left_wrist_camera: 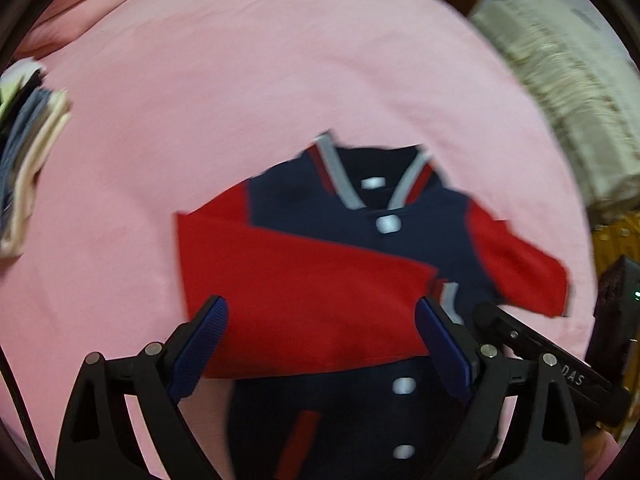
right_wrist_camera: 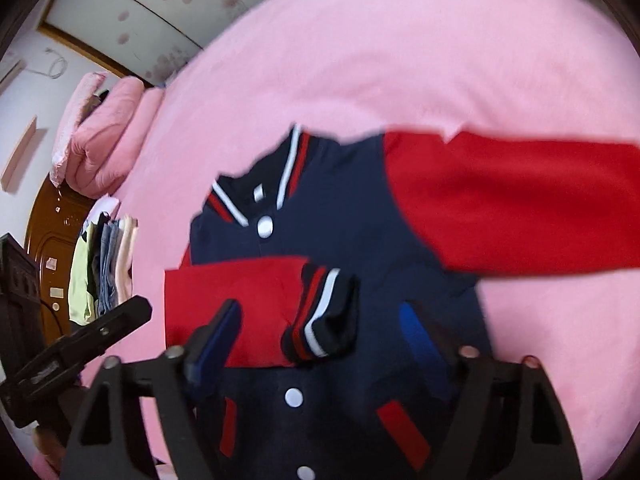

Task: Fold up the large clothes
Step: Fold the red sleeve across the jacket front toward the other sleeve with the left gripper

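Jacket [left_wrist_camera: 320,216] lies flat on the pink bed [left_wrist_camera: 240,60], one red sleeve folded across its chest. I see left gripper [left_wrist_camera: 320,344] jaws wide apart, empty; right gripper [right_wrist_camera: 320,340] likewise, at 6 o'clock.

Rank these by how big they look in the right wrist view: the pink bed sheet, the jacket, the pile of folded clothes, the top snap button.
1. pink bed sheet
2. jacket
3. pile of folded clothes, though it lies farther away, so its true size is unsure
4. top snap button
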`<state>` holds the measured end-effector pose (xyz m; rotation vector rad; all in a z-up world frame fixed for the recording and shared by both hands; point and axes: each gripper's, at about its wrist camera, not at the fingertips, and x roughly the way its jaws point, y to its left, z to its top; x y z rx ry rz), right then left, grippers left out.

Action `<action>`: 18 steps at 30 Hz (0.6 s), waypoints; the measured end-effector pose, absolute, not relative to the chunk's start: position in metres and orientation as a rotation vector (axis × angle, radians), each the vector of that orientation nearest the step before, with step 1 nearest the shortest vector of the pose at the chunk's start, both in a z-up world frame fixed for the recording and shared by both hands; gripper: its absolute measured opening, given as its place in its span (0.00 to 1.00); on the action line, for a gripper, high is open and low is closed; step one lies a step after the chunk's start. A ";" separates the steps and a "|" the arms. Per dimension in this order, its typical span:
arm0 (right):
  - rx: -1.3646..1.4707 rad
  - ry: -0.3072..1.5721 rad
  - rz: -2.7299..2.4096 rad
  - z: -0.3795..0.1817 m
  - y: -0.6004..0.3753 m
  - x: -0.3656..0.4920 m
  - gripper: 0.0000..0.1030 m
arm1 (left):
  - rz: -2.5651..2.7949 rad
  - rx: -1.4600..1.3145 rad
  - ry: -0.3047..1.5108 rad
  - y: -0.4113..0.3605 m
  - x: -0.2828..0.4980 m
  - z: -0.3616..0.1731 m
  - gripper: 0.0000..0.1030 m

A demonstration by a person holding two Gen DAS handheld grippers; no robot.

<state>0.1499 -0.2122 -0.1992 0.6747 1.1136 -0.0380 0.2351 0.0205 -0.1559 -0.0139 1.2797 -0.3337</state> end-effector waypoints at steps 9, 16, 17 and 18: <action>0.712 1.186 0.023 -0.221 -0.195 0.164 0.12 | -0.209 -0.011 1.331 0.047 0.243 -0.174 0.91; 0.508 0.937 0.074 -0.154 -0.212 0.181 0.10 | -0.210 -0.001 1.302 0.040 0.247 -0.175 0.91; 0.493 0.916 0.057 -0.149 -0.219 0.181 0.10 | -0.209 0.006 1.307 0.038 0.248 -0.176 0.91; 0.490 0.904 0.031 -0.148 -0.225 0.180 0.11 | -0.206 0.018 1.315 0.036 0.248 -0.179 0.91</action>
